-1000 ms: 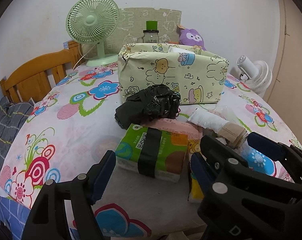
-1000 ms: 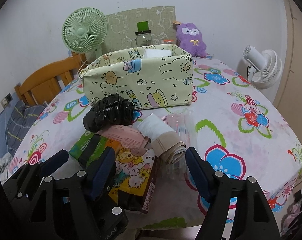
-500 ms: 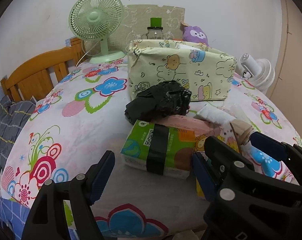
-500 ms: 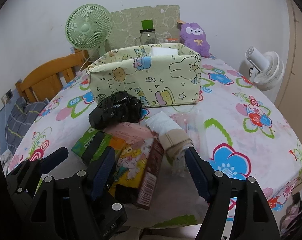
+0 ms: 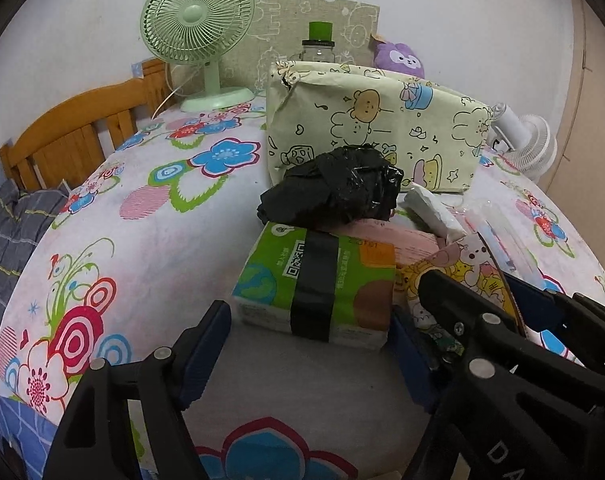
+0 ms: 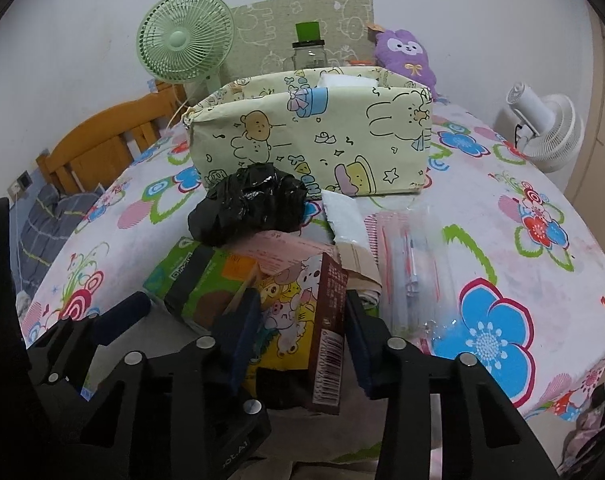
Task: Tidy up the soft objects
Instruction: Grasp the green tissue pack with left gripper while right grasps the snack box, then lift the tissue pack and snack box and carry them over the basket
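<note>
Left gripper [image 5: 308, 350] stands spread wide, holding nothing, its fingers flanking the green tissue pack [image 5: 318, 286] on the flowered tablecloth [image 5: 142, 236]. Right gripper [image 6: 302, 332] is clamped on the cartoon snack box [image 6: 302, 312], tilted, beside the black bag [image 6: 248, 204] before the printed bin [image 6: 314, 140].

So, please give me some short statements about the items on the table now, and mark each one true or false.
1. The right hand-held gripper is shut on the cartoon snack pack. True.
2. The left hand-held gripper grips the green tissue pack. False: its jaws are open, with the pack between and just ahead of them.
3. The black plastic bag lies inside the cartoon-print storage box. False: it lies on the table in front of the box.
4. The purple plush toy sits behind the box. True.
</note>
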The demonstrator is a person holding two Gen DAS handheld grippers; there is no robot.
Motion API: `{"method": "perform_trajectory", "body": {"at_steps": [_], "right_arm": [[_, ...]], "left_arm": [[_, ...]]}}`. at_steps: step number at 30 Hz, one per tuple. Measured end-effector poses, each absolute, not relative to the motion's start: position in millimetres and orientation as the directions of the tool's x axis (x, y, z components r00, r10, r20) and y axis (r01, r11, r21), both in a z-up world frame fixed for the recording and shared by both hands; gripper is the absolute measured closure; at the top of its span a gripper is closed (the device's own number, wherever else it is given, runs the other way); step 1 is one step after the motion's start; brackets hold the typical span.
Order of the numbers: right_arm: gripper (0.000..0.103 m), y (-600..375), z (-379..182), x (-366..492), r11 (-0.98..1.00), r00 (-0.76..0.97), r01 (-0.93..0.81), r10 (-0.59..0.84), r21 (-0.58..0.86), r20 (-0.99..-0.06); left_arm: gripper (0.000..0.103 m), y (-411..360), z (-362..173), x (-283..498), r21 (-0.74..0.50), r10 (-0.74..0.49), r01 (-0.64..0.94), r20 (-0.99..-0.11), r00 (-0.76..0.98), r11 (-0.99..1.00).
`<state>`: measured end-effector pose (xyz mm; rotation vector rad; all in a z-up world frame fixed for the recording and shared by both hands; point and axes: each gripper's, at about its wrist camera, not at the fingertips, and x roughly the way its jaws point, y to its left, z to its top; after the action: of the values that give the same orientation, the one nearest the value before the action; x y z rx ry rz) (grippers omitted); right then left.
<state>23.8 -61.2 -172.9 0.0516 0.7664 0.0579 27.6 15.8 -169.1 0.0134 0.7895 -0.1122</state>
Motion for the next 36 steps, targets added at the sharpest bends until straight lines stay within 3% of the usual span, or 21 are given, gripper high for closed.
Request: {"method": "perform_trajectory", "body": {"at_steps": [12, 36], "right_arm": [[0.077, -64.6, -167.1, 26.3, 0.998, 0.731, -0.022, 0.062, 0.067, -0.68], [0.079, -81.0, -109.2, 14.6, 0.998, 0.812, -0.004, 0.037, 0.057, -0.583]], "left_arm": [[0.03, 10.6, -162.5, 31.9, -0.03, -0.102, 0.114, -0.705, 0.702, 0.993], [0.03, -4.7, -104.3, 23.6, -0.008, -0.074, 0.089, -0.632, 0.771, 0.996]]}}
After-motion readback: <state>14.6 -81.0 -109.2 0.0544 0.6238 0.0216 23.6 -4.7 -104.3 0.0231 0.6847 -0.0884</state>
